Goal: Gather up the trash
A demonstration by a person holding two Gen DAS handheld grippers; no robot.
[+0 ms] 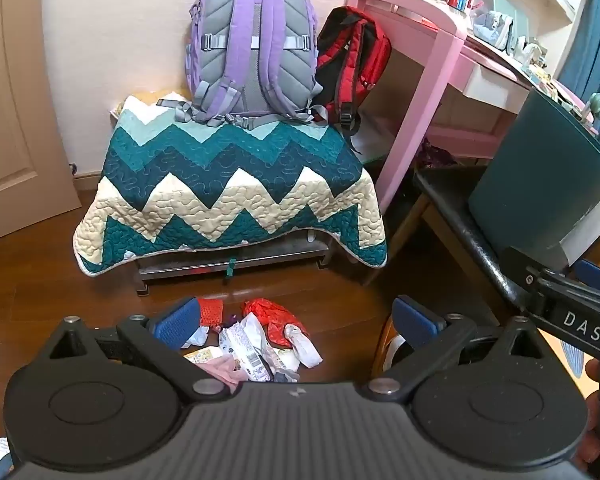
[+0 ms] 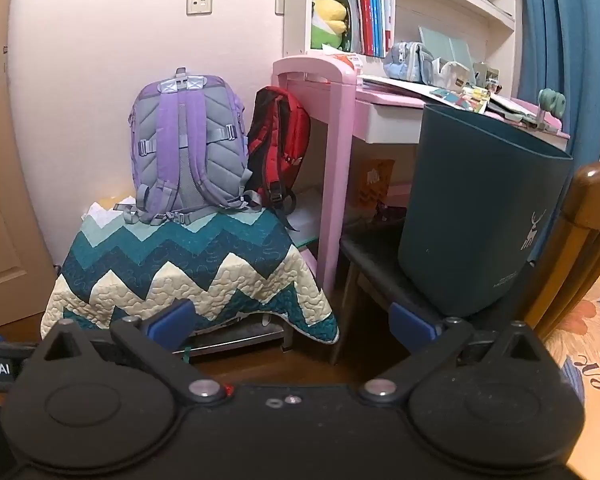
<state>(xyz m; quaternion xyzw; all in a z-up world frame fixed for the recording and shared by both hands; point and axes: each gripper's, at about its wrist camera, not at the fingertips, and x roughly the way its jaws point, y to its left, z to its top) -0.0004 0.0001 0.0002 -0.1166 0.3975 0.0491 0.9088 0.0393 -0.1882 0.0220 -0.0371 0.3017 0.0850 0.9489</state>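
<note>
Both claws, left claw (image 1: 296,322) and right claw (image 2: 292,326), gape empty above floor trash (image 1: 256,336).

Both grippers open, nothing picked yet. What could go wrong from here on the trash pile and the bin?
1. The wrappers lie overlapped in a heap on the floor; the open left gripper may pinch several or slip off thin foil.
2. The bin stands on the chair seat near its front edge; a knock from the right gripper could tip it.
3. The quilt hangs low beside the heap and could snag.
</note>
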